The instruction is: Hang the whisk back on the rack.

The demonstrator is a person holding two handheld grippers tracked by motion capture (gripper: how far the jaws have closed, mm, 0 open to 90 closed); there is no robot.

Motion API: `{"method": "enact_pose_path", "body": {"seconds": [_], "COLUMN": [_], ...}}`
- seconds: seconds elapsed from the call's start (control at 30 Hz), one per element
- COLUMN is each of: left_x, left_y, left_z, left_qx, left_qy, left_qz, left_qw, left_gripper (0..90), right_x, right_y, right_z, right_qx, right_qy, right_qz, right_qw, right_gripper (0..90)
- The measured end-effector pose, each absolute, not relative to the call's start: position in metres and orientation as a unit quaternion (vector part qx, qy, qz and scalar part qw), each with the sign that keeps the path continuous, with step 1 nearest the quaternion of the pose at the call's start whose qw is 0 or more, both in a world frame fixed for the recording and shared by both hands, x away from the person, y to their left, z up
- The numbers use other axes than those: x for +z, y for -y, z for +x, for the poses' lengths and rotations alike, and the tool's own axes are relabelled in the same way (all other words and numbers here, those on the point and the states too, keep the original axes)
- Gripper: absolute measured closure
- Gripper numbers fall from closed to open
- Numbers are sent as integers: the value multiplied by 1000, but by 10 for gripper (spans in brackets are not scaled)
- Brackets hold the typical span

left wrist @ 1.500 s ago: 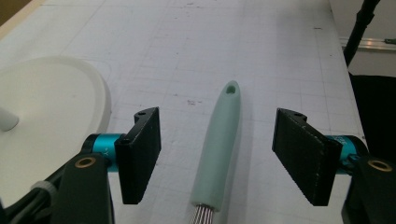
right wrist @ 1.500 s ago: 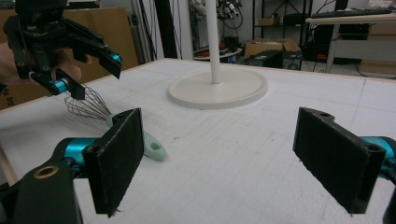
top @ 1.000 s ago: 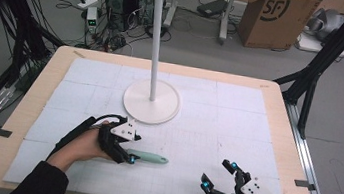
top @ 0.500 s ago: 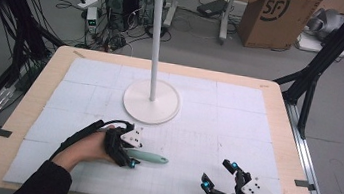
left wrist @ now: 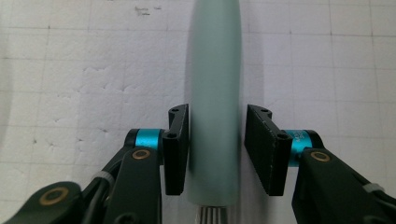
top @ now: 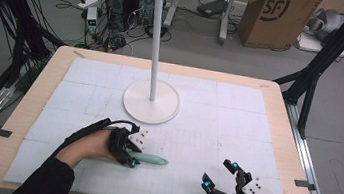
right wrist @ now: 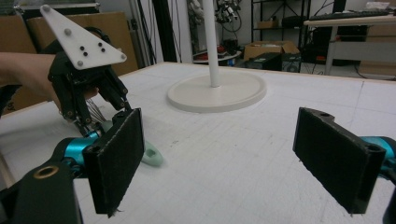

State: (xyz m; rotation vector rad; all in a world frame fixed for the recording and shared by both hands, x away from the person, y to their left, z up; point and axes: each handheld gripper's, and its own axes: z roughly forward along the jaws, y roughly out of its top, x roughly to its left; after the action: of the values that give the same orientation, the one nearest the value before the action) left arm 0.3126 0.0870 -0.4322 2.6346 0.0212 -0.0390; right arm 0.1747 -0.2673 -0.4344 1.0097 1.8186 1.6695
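At lower left of the high view: person's forearm and hand, dark sleeve, entering from the bottom edge. Left gripper (top: 127,158) held low over the white mat (top: 217,118), jaws set either side of the pale green handle (top: 149,159) of a whisk. In the left gripper view the handle (left wrist: 214,102) runs up the middle of the frame; one jaw lies against it, the other stands just off it with a thin gap, so the grip is closing but not clamped. Wire loops show at the bottom edge, below the jaws. The whisk lies flat on the mat, handle tip pointing toward frame right.

Centre, upper half: white hook stand (top: 151,99), round base on the mat, pole upright, hooks at the top bare.

Lower right: right gripper (top: 220,176), jaws wide apart, holding nothing, well clear of the whisk.

Progress, as judged: early. Whisk reached, not yet lifted; grasp, carry and likely hanging on the stand remain.
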Motion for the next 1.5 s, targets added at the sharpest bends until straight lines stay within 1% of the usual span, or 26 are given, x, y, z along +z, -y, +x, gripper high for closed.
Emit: {"method": "enact_pose_path", "body": {"seconds": [0.07,0.1,0.3,0.37,0.43,0.5,0.6,0.73,0.93,1.17,1.33,1.5], "left_x": [-432,-432,-431,-431,-428,-424,-413,-398,-382,-363,-348,-331], "left_y": [-87,-88,-86,-86,-88,-92,-100,-109,-119,-127,-134,-144], "left_z": [315,316,320,321,323,327,331,333,333,334,338,346], "left_qx": [-19,-18,-30,-33,-24,-40,-48,-44,-45,-76,-76,-53], "left_qy": [-11,-12,-21,-33,-54,-74,-86,-107,-124,-144,-149,-151], "left_qz": [968,968,968,968,967,959,945,928,908,872,849,837], "left_qw": [251,251,247,247,247,270,311,353,398,462,501,523], "left_gripper": [624,670,690,691,692,692,693,693,694,693,694,693], "right_x": [-434,-434,-434,-434,-434,-434,-434,-434,-434,-435,-436,-438], "right_y": [267,268,268,268,268,268,268,267,267,268,270,270], "right_z": [175,174,175,175,175,175,175,175,174,175,176,181], "right_qx": [609,609,609,610,610,609,609,608,607,608,609,609], "right_qy": [-662,-661,-660,-660,-660,-660,-661,-661,-661,-660,-658,-658], "right_qz": [368,369,368,369,367,368,367,371,371,372,375,375], "right_qw": [235,235,239,238,241,241,241,238,237,238,237,234], "right_gripper": [156,156,156,156,156,156,156,156,156,156,156,156]}}
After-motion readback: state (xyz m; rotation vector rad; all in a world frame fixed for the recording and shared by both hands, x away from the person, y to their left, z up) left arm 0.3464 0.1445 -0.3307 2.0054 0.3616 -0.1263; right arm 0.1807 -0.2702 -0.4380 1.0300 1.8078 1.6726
